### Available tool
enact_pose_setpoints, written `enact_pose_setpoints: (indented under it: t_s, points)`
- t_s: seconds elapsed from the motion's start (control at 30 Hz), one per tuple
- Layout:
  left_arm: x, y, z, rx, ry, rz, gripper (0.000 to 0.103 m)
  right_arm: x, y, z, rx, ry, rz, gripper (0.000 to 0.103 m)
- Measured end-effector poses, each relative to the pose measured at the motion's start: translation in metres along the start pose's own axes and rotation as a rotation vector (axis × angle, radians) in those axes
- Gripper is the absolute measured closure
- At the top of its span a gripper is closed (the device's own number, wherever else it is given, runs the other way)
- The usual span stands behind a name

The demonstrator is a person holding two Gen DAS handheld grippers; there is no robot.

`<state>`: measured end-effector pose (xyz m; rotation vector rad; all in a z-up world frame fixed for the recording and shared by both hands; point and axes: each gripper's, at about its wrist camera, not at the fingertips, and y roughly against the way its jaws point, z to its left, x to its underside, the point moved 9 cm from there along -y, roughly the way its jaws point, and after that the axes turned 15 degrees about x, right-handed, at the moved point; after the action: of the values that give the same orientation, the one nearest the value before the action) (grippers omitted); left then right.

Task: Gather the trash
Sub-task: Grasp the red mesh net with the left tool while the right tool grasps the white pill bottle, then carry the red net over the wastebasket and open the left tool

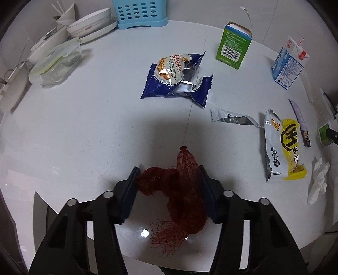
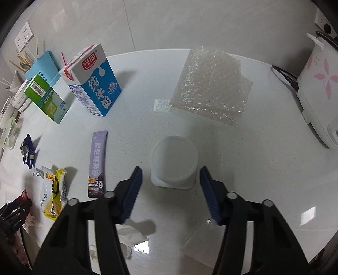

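On the white counter [image 1: 84, 131] a crumpled red mesh net [image 1: 181, 190] sits between the blue pads of my left gripper [image 1: 169, 169], which is shut on it from both sides. My right gripper [image 2: 170, 169] is open around a white plastic cup [image 2: 174, 160]; a gap shows at the left pad and the right pad is close to the cup's wall. Other trash lies around: a blue cookie wrapper [image 1: 175, 78], a green box [image 1: 233, 46], a milk carton [image 2: 95, 82], a yellow noodle packet [image 1: 283, 148], a purple sachet [image 2: 97, 165] and a crumpled tissue [image 2: 128, 234].
Stacked bowls [image 1: 90, 25], a glass container [image 1: 57, 61] and a blue utensil holder [image 1: 139, 12] stand at the back left. A sheet of bubble wrap [image 2: 211, 86] lies beyond the cup. A rice cooker [image 2: 319, 84] with its cord stands at the right.
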<state>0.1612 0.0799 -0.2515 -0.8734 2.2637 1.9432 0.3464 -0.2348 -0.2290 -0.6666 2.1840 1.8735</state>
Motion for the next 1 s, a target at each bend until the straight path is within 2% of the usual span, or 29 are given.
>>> enact_pose_setpoints:
  t_s: [0.07,0.23,0.5,1.0]
  points:
    - [0.0,0.001,-0.002,-0.001,0.011,0.005,0.071,-0.002,-0.001,0.001,-0.011,0.015,-0.007,0.062]
    - [0.001,0.01,-0.01,-0.005,0.031,-0.007,0.08,-0.004,0.003,0.001,-0.033,0.054,-0.021,0.063]
    - [0.011,0.037,-0.037,0.055,-0.037,-0.047,0.081,0.009,0.054,-0.015,-0.029,0.007,-0.091,0.063]
    - [0.056,0.11,-0.056,0.166,-0.159,-0.106,0.081,0.091,0.15,-0.011,-0.037,-0.034,-0.171,0.063]
